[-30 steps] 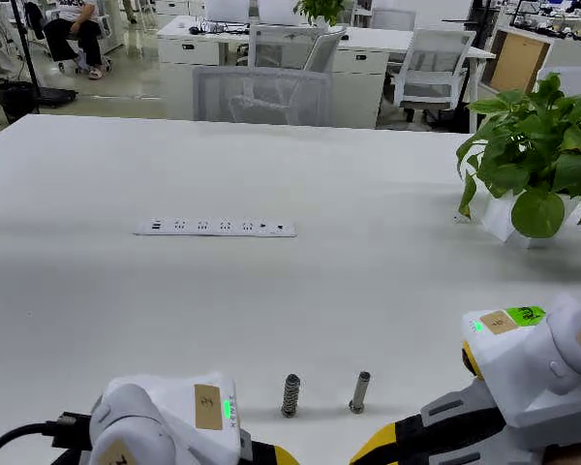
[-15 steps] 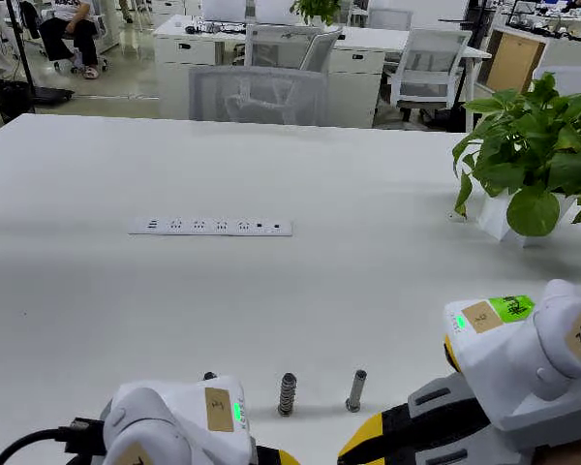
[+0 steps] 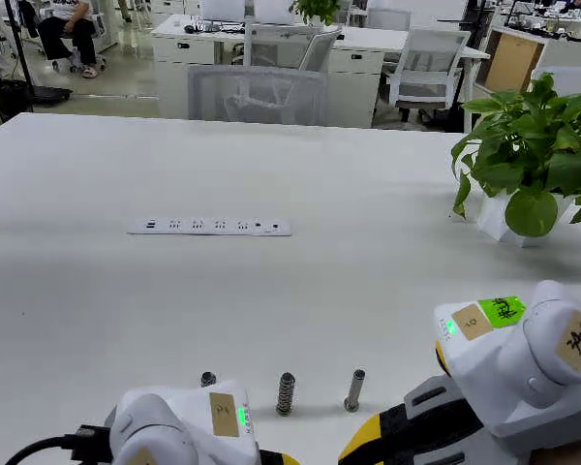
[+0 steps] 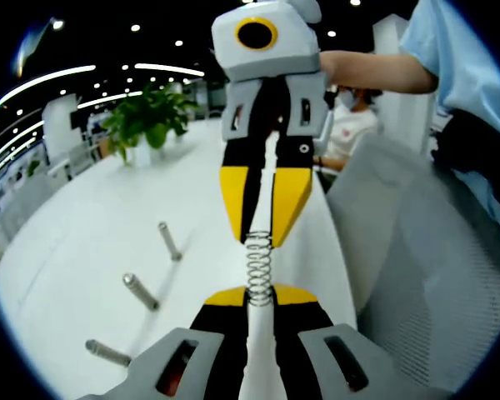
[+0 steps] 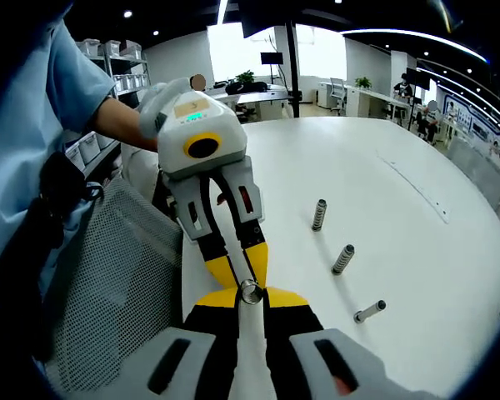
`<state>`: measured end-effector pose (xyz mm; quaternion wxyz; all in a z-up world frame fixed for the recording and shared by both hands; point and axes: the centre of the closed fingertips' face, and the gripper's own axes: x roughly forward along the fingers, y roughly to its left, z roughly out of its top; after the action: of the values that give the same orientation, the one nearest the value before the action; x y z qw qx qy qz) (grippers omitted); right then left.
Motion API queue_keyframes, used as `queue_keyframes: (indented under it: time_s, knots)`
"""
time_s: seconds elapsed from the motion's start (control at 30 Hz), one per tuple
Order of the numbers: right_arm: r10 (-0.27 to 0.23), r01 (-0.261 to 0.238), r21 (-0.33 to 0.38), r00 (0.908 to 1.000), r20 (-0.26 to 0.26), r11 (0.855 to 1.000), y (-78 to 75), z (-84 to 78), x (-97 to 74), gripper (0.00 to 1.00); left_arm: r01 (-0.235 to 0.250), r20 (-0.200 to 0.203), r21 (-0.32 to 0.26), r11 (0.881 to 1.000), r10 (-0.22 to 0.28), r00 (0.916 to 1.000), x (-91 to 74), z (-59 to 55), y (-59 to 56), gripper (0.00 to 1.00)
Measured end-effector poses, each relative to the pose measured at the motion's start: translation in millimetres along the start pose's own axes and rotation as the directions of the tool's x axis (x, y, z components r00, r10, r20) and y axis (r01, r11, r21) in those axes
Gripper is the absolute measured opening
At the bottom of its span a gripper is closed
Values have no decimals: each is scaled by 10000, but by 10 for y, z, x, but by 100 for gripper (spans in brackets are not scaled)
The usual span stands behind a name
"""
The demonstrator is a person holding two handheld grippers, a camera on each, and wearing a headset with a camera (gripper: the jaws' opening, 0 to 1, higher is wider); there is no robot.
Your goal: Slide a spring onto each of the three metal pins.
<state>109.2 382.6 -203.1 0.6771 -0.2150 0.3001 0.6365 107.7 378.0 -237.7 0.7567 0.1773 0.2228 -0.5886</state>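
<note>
Over the edge of the white table [image 3: 271, 291], I have the left gripper [image 4: 258, 300] and the right gripper [image 4: 261, 237] tip to tip, each clenched on one end of the spring [image 4: 258, 267]. In the left gripper view its long axis runs from 12 to 6 o'clock. The three upright pins [image 4: 140, 292] stand at 9 o'clock from it.

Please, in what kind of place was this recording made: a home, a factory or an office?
Most likely an open-plan office or lab. Behind the large white table stand mesh office chairs and more white desks. A power strip and a potted plant sit on the table.
</note>
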Motion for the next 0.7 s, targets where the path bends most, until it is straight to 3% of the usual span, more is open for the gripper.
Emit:
queue_keyframes:
  time_s: [0.13,0.3,0.7]
  knots:
    - [-26,19,-363,9998,-193,9993,-1,9,-22,22,-23,123,13,10000,23,9999,-4,30,0,9]
    - [74,-171,-1213,9968,-802,9925,2,-21,-20,21,24,201,75,10000,-25,9998,0,61,-6,9]
    - [551,-798,-1544,9859,-1580,9848,26,-72,56,17,68,342,281,9996,-77,9994,20,142,-33,9]
